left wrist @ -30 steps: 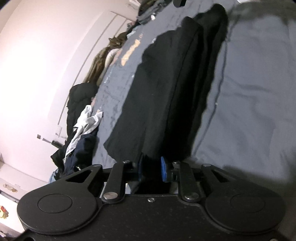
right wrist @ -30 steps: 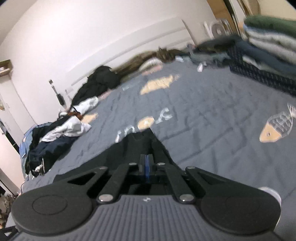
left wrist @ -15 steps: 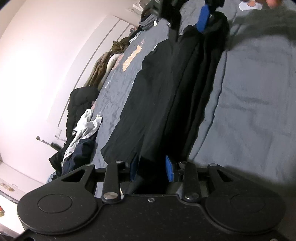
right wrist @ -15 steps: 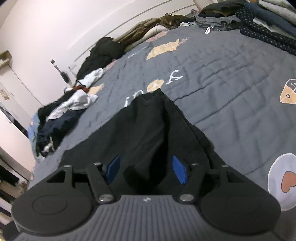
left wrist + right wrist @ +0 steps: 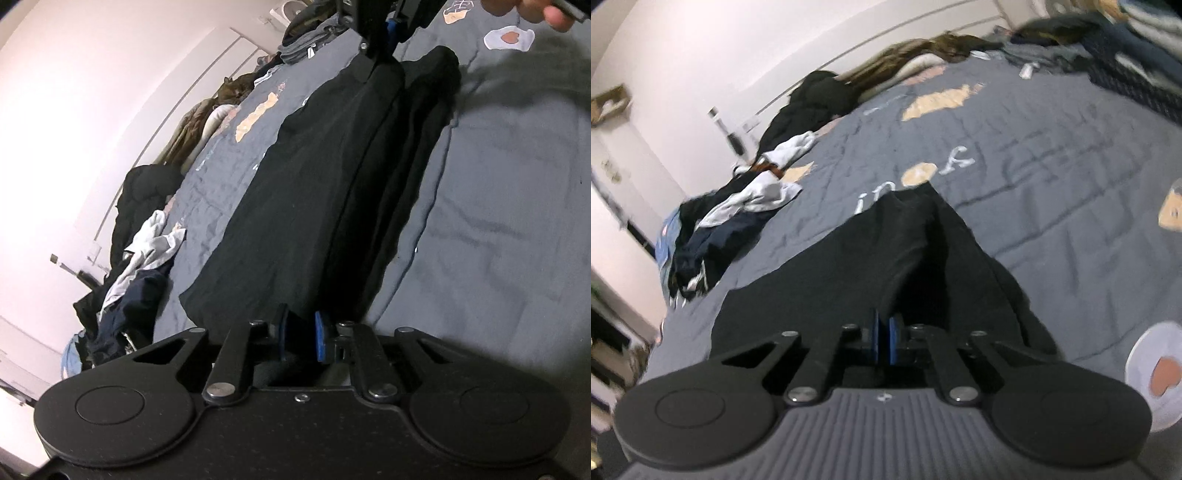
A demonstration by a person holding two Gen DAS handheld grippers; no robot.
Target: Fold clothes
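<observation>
A long black garment [image 5: 306, 177] lies folded lengthwise on the grey quilt [image 5: 509, 206]. My left gripper [image 5: 301, 334] is at its near end, blue pads closed on a thick fold of black cloth. In the left wrist view my right gripper [image 5: 391, 26] sits at the garment's far end, with a person's hand [image 5: 546, 14] behind it. In the right wrist view that gripper [image 5: 884, 341] has its blue pads nearly touching, pinching the black garment [image 5: 886, 258], which stretches away across the quilt [image 5: 1052, 177].
A heap of dark and white clothes [image 5: 738, 206] lies at the bed's left edge, with a black jacket [image 5: 812, 99] and a brown coat [image 5: 905, 55] along the wall. Folded clothes [image 5: 1137, 48] are stacked at the far right.
Half a second ago both grippers stood open over the garment. Both have since closed on it again, the right one gripping further back along the cloth.
</observation>
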